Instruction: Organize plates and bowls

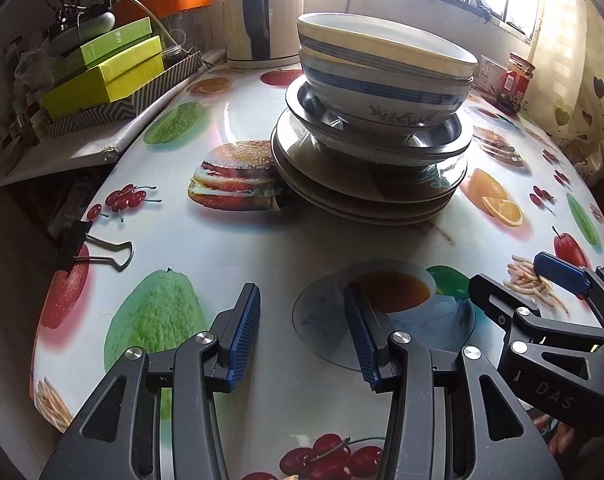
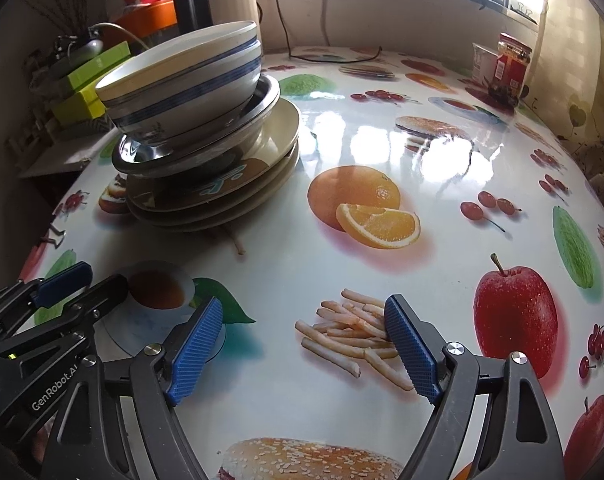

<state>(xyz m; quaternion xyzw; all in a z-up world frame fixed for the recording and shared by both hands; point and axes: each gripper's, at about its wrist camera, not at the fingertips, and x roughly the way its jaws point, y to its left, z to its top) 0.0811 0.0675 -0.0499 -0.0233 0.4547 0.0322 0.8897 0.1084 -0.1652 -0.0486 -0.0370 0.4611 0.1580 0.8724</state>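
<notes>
Both grippers hang low over the near edge of the table [image 2: 382, 128], side by side, each with its blue-padded jaws spread wide and nothing between them. Our left gripper [image 1: 302, 340] sits above a printed teacup on the glossy fruit-patterned cloth; our right gripper [image 2: 304, 350] sits above printed fries, and each shows at the margin of the other's view.

Ahead of us, well apart from both grippers, all the crockery stands in one pile. At the bottom lie cream plates [image 1: 366, 196], stacked flat. On them rest steel dishes [image 1: 382, 140], and on top sit two white bowls with blue bands [image 1: 386, 68], nested one inside the other. The top bowls lean a little toward the left, so the pile is not quite level.

We judge that this pile would suit either a mixed heap waiting to be sorted or a finished tidy stack, widest at the bottom; the views do not settle which.

If we do handle it, we judge the leaning bowls the weak point: a grip on the rim should be square and deep, with the other gripper steadying the steel dishes, since glazed ware on slick steel could slide.

A kettle [image 1: 262, 12] and a red jar [image 1: 516, 80] stand beyond.
</notes>
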